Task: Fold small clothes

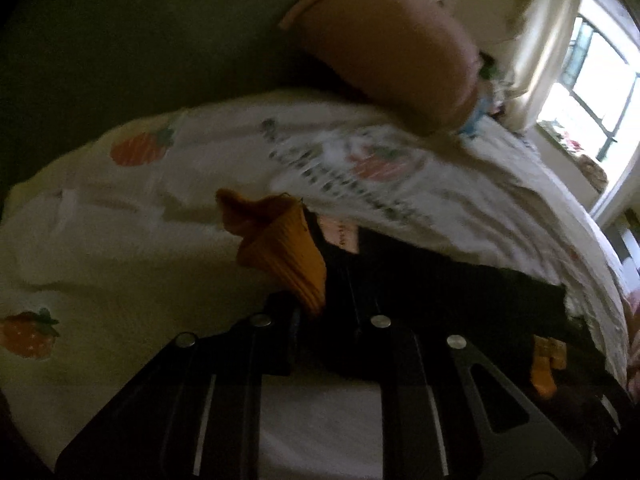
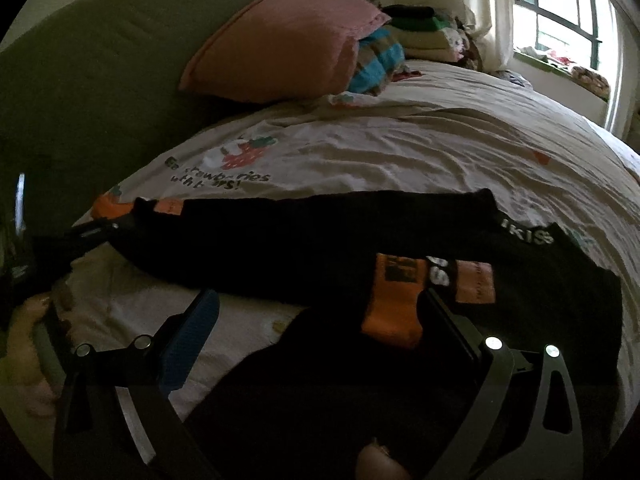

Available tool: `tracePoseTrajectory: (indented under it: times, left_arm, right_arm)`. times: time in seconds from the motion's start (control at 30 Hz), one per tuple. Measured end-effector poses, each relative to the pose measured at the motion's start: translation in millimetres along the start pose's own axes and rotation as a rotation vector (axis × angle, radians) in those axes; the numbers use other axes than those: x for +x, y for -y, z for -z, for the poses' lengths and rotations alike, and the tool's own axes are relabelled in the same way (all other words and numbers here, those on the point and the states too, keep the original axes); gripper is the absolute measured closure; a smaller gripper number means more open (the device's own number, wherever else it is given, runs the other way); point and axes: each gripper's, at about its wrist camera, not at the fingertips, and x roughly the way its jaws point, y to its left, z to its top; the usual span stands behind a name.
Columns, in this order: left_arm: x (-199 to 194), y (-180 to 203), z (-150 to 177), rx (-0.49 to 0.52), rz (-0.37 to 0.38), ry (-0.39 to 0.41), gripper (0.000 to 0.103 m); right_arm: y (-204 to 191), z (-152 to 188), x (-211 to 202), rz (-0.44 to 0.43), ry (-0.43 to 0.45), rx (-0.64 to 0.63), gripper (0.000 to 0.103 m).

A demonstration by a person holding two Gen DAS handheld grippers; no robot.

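Note:
A black garment with orange patches lies spread across the white strawberry-print bedsheet. In the left wrist view my left gripper is shut on the garment's edge, with its orange ribbed cuff bunched up between the fingers. In the right wrist view my right gripper is open over the garment's near part, its blue-padded finger on the left and the other finger resting on the black cloth. The left gripper also shows at the garment's far left end.
A pink pillow leans on the green headboard. A striped cloth and a stack of folded clothes lie behind it. A window is at the far right, beyond the bed's edge.

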Motion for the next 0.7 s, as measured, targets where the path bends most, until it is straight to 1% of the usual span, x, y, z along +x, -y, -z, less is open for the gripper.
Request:
tracePoseTrajectory:
  times: [0.13, 0.47, 0.7]
  left_arm:
    - [-21, 23, -1, 0.038, 0.059, 0.038, 0.095]
    - [-47, 68, 0, 0.11, 0.106, 0.077, 0.096]
    - [-64, 107, 1, 0.18, 0.117, 0.1, 0.096]
  right_arm:
    - [16, 5, -14, 0.008, 0.017, 0.039, 0.005]
    - [64, 22, -49, 0.015, 0.064, 0.152, 0.005]
    - [99, 34, -69, 0.015, 0.097, 0.229, 0.005]
